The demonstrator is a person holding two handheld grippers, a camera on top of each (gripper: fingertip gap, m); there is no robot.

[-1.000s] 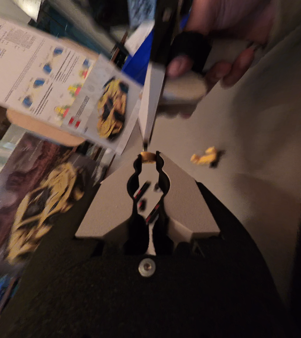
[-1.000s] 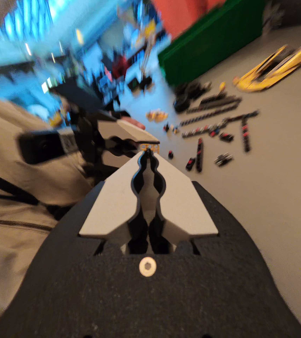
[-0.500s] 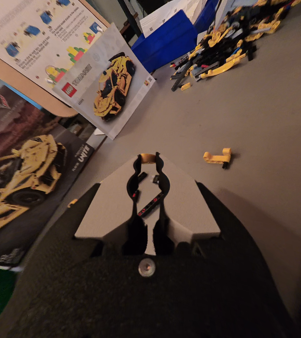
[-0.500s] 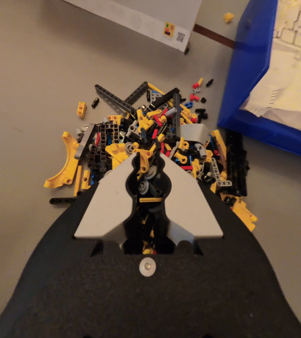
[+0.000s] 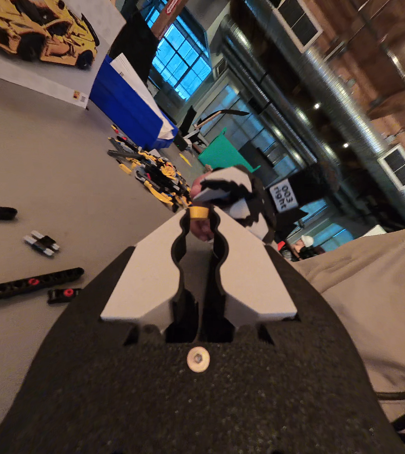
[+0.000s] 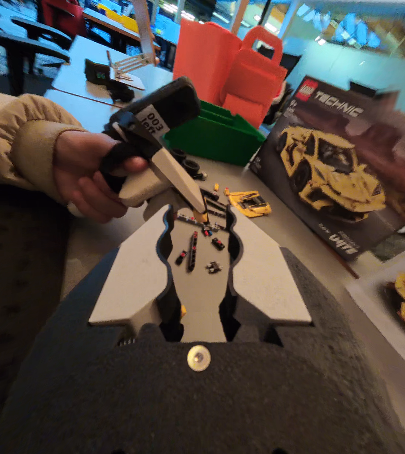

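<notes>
1. A grey table (image 6: 282, 226) in a workshop carries a car kit box (image 6: 339, 172), a green bin (image 6: 211, 140) and black beams (image 6: 193, 248).
2. Half a second ago each camera looked down at the table; now both are raised and the two tools face each other.
3. The left gripper (image 5: 198, 213) pinches a small yellow piece (image 5: 198, 212), as before.
4. The right gripper (image 6: 199, 216), then narrowly parted over the loose brick pile (image 5: 158, 175), now stands spread and seemingly empty, right by that piece (image 6: 202, 216).
</notes>
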